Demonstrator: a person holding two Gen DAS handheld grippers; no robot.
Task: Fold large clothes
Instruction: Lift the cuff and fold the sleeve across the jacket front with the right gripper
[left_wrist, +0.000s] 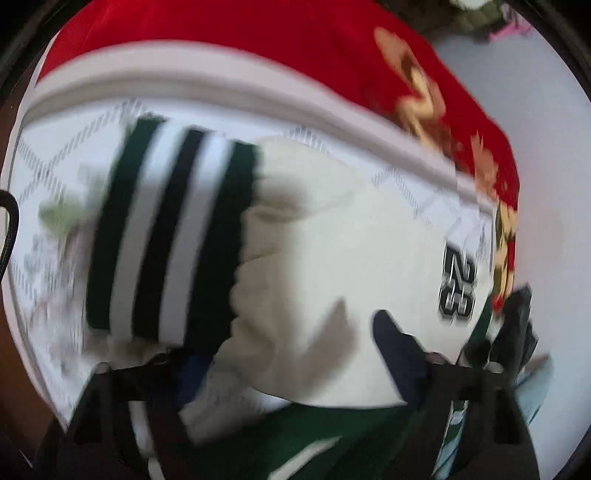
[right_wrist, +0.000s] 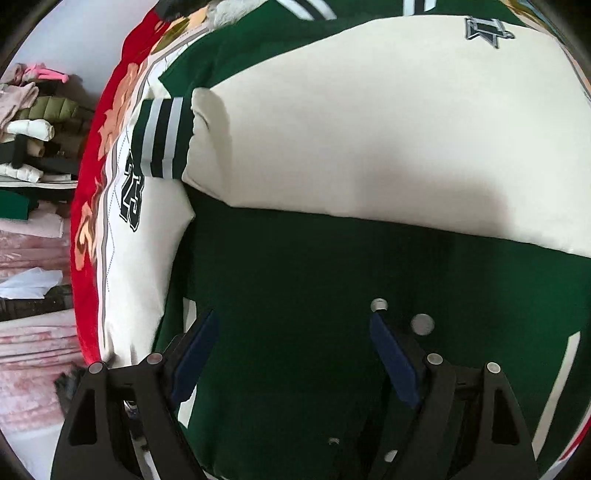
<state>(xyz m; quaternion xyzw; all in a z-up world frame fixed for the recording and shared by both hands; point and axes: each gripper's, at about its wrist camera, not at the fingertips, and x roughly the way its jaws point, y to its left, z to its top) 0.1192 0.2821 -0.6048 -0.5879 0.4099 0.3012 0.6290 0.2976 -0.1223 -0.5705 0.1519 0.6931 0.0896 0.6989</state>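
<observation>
- Currently, green varsity jacket with cream sleeves lies spread on a bed; red floral-print blanket sits at the bed edge.
- Left claw: cream sleeve bunched between its blue-padded fingers. The left-wrist view is motion-blurred, so I cannot tell if it is clamped or just around the cloth.
- Green/white/black striped cuff hangs off the sleeve end, over white diamond-stitched bedding.
- "23" patch shows on the other sleeve, near the blanket.
- Right claw: spread wide, nothing between the pads, over the green body panel.
- Two silver snap buttons sit just beside its right finger.
- One cream sleeve lies folded across the jacket chest.
- Stacked folded clothes sit off to the side, well apart from the jacket.
</observation>
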